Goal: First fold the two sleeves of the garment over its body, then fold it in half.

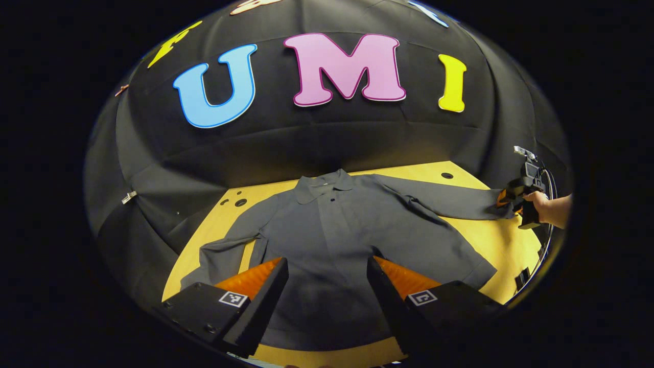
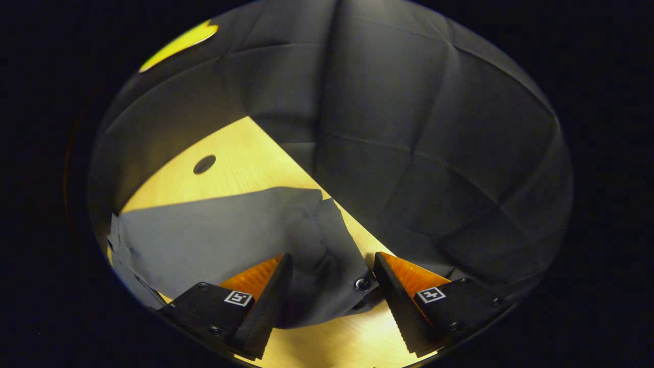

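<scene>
A dark grey collared shirt [image 1: 337,230] lies flat and face up on the yellow wooden table [image 1: 500,245], collar at the far end. One sleeve [image 1: 225,250] bends down at the left; the other sleeve [image 1: 444,202] stretches out to the right. My left gripper [image 1: 327,263] hovers open over the shirt's lower body. At the far end of the right sleeve a hand [image 1: 549,207] holds my right gripper [image 1: 511,198]. In the right gripper view that gripper [image 2: 332,258] is open, and the sleeve's cuff [image 2: 311,286] with its button [image 2: 363,283] lies between the fingers.
Black cloth walls close the booth behind and beside the table. Round holes [image 1: 447,175] [image 2: 204,164] mark the tabletop near its far edge. A small clip [image 1: 129,197] hangs on the left wall. The table's corner [image 2: 250,120] meets the cloth just beyond the cuff.
</scene>
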Demonstrator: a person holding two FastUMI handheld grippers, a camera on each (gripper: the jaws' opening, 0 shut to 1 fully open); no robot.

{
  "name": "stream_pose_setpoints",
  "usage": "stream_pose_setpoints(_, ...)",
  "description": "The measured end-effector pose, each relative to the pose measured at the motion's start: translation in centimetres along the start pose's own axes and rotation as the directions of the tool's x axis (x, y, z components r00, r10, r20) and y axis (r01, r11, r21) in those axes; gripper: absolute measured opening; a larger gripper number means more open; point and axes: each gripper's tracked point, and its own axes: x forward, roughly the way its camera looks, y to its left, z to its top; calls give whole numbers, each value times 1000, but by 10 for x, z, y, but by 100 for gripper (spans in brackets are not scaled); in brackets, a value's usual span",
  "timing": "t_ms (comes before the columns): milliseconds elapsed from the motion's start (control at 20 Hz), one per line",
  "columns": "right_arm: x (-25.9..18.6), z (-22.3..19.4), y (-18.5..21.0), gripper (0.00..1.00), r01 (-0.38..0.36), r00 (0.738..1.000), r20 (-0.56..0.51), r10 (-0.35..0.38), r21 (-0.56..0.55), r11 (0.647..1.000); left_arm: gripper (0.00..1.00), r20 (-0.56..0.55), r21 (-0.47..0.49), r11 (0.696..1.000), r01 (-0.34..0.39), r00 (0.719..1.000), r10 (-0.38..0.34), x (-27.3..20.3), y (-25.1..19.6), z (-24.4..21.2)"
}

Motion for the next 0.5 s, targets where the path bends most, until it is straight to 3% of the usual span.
stream_pose_setpoints(150, -7, 10, 1, 86, 4, 1000, -12, -4, 21, 1000, 98, 7, -1, 1000, -12, 1000, 12, 0, 3, 1)
stream_pose_setpoints(200, -6, 8, 3, 67, 0, 1000, -26, 1, 24, 1000, 98, 7, -4, 1000, -14, 1000, 14, -1, 4, -1)
stream_pose_setpoints(500, -4, 5, 20, 0, -61, 997, -53, 61, -7, 998, 98, -12, -35, 998, -54, 998, 54, -11, 17, -13)
